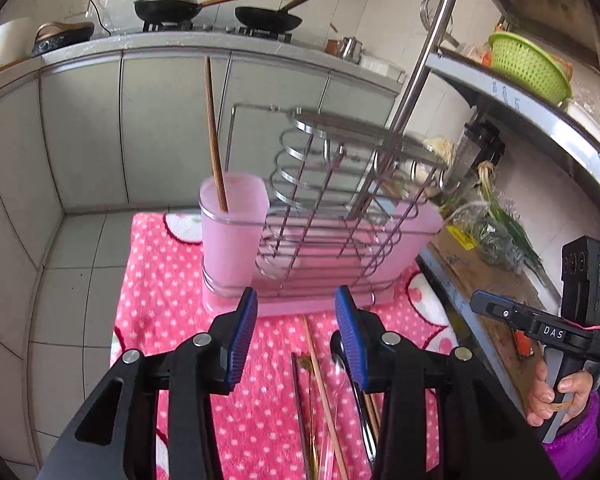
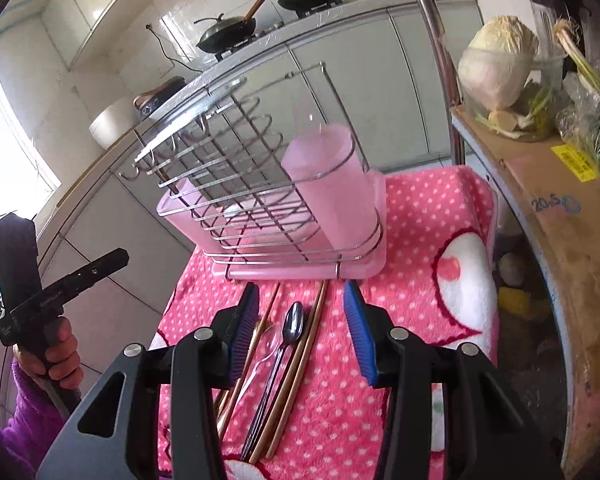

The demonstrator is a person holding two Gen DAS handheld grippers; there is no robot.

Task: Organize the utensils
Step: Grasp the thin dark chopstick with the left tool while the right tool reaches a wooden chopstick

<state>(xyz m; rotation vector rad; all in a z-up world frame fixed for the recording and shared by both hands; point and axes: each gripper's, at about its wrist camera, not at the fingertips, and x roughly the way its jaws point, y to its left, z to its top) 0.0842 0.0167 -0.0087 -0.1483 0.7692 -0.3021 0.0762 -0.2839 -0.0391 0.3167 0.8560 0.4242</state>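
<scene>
"das" on right gripper (image 1: 553, 333); "20.5" handwritten on cardboard (image 2: 556, 204).

Both views are bright with daylight. In the right wrist view the window (image 2: 4, 152) at the left edge is blown out to white, and light from that side puts glare on the cupboard doors (image 2: 364, 92) and glints on the wire rack (image 2: 236, 184). The left wrist view is more even, with soft sheen on the steel shelf (image 1: 540, 116) and a pale, slightly washed cup (image 1: 234, 236). Shadows on the pink cloth (image 2: 420, 216) are faint. Fisheye bending curves the tile lines and worktop (image 1: 180, 46) edge, and black vignette fills the corners. The rack looks slightly smeared by motion; the near claw (image 1: 296, 332) is sharp.
</scene>
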